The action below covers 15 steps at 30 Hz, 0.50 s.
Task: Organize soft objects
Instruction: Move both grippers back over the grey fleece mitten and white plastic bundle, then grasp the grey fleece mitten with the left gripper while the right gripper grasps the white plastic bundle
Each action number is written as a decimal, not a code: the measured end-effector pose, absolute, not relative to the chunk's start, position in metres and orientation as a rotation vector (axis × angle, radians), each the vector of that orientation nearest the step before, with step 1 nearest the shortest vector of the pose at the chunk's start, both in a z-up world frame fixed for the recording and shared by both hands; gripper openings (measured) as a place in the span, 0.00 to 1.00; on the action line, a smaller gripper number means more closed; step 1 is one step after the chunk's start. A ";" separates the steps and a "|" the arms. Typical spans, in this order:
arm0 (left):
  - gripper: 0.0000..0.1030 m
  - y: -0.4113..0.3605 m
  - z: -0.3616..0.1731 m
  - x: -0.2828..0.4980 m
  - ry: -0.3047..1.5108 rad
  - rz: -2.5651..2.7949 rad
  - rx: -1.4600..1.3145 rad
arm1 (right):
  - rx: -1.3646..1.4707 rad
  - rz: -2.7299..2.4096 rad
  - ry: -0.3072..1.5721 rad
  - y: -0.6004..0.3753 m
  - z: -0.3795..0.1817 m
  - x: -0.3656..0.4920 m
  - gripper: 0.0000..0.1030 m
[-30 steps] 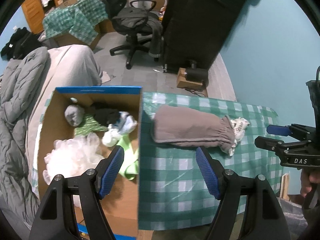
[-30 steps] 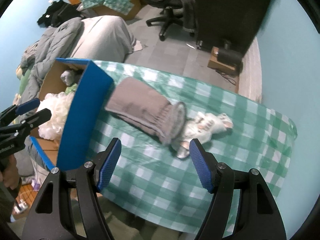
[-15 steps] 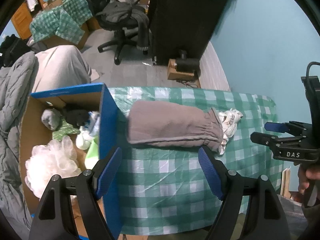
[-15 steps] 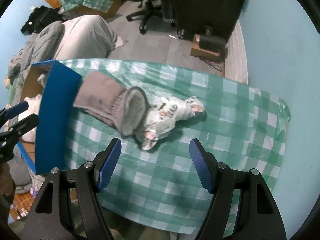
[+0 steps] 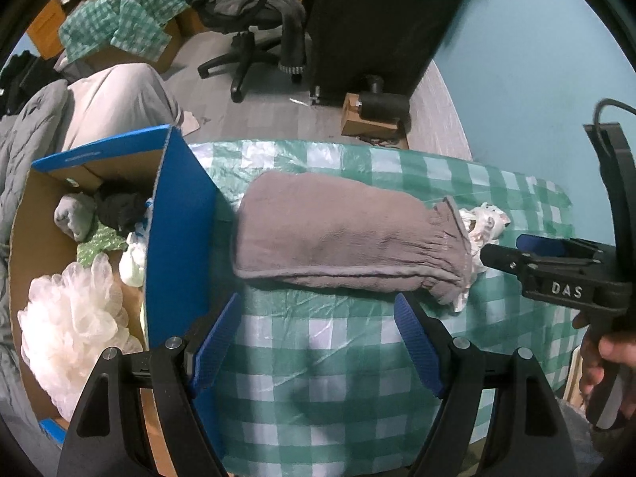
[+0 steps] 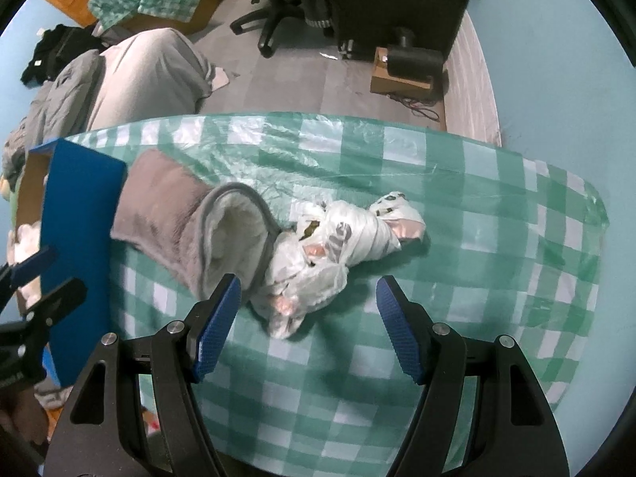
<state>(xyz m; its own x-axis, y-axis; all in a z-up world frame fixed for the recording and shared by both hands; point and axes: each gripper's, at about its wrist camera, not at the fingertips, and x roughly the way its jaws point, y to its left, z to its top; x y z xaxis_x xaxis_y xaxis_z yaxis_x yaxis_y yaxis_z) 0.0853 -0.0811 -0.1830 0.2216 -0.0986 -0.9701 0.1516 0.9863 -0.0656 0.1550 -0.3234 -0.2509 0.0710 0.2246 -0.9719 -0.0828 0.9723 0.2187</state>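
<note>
Left wrist view: left hand-held gripper spread wide, empty, above the worktop's near edge. Grey mitt flat across the worktop's middle, closed end just beside the box at the left edge, cuff toward the right. White bundle poking from behind the cuff. Inside the box: white pouf, grey sock, black cloth, green bits. Right hand-held gripper at the right edge, blue-padded tips apart, close to the bundle.

Right wrist view: right hand-held gripper wide apart, empty, poised over the bundle, one pad near the mitt cuff. Bundle touching the cuff, mid-worktop. Box at the left edge. Left hand-held gripper at far left, tips parted.
</note>
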 end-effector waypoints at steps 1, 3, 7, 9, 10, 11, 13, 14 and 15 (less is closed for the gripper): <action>0.78 -0.082 -0.185 0.087 1.337 -0.175 0.056 | 0.119 0.226 1.489 -0.323 -0.255 0.157 0.69; 0.78 -0.083 -0.189 0.088 1.340 -0.182 0.083 | 0.133 0.215 1.499 -0.323 -0.263 0.160 0.69; 0.78 -0.088 -0.192 0.091 1.320 -0.209 0.149 | 0.154 0.199 1.519 -0.321 -0.275 0.162 0.69; 0.78 -0.090 -0.192 0.094 1.312 -0.234 0.182 | 0.160 0.195 1.526 -0.319 -0.279 0.164 0.69; 0.78 -0.091 -0.192 0.095 1.308 -0.244 0.197 | 0.163 0.195 1.529 -0.317 -0.280 0.164 0.69; 0.78 -0.093 -0.192 0.097 1.303 -0.251 0.215 | 0.166 0.195 1.531 -0.316 -0.282 0.164 0.69; 0.78 -0.097 -0.192 0.100 1.297 -0.270 0.246 | 0.159 0.191 1.536 -0.313 -0.285 0.165 0.69; 0.78 -0.097 -0.192 0.102 1.298 -0.277 0.253 | 0.150 0.186 1.543 -0.311 -0.287 0.164 0.69; 0.78 -0.099 -0.193 0.104 1.299 -0.287 0.262 | 0.132 0.180 1.549 -0.308 -0.289 0.164 0.69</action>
